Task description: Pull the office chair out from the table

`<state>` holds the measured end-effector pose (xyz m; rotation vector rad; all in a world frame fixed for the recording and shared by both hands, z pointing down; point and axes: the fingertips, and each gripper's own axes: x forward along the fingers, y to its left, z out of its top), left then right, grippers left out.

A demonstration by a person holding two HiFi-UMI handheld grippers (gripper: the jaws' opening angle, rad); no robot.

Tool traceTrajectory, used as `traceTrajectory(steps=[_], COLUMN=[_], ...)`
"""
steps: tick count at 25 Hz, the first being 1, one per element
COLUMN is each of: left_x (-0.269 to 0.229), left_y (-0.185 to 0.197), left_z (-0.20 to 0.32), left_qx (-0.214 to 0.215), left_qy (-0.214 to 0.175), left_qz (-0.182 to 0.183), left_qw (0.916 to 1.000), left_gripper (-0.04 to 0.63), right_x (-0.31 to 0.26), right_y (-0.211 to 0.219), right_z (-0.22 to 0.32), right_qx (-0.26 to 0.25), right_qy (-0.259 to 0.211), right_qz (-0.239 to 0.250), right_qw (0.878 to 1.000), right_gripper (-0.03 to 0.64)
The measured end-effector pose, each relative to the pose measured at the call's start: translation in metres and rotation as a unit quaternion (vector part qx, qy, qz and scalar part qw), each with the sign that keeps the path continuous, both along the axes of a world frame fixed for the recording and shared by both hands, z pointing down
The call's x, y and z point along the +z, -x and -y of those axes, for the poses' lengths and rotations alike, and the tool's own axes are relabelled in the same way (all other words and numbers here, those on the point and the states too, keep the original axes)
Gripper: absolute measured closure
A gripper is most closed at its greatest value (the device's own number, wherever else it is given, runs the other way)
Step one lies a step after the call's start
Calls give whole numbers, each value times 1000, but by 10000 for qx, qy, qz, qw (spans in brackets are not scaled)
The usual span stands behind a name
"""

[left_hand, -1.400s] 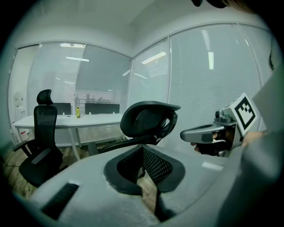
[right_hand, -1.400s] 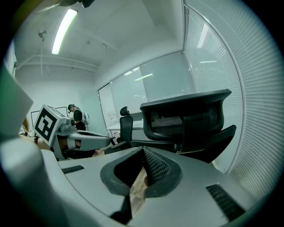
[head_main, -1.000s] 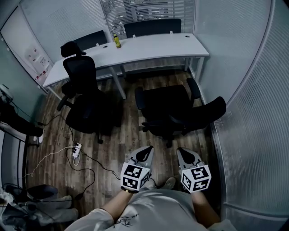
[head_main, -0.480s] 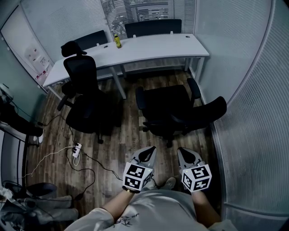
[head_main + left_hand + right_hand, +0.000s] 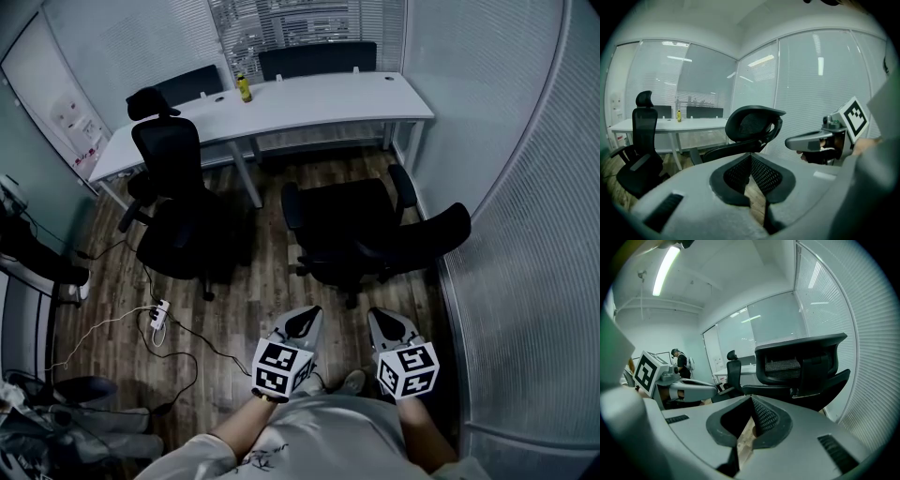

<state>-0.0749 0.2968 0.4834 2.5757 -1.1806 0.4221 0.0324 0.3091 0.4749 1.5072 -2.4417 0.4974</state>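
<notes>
Dim, bluish light; fisheye-bent edges; ceiling tube glares

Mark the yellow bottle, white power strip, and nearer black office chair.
Yellow plastic bottle point(image 5: 243, 87): head view, its body.
White power strip point(image 5: 158, 313): head view, its casing.
Nearer black office chair point(image 5: 342, 216): head view, its seat.

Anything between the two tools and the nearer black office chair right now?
Nothing visible does. Only bare wood floor separates the left tool and right tool, both shut and empty, from the office chair. The power strip and its cable lie on the floor off to the left, outside that path.
</notes>
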Motion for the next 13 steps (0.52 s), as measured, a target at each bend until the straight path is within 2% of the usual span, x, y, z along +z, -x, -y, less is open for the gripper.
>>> traceTrajectory(steps=[13], left_x=[-1], left_y=[-12], left_z=[-2], left_qx=[-1], left_qy=[-16], left_qz=[-27], left_qw=[10000], left_gripper=[584], right_x=[1], right_y=[-9], right_z=[0], right_qx=[-21], right_qy=[-29], right_qz=[-2], right_qw=[10000], right_gripper=[609])
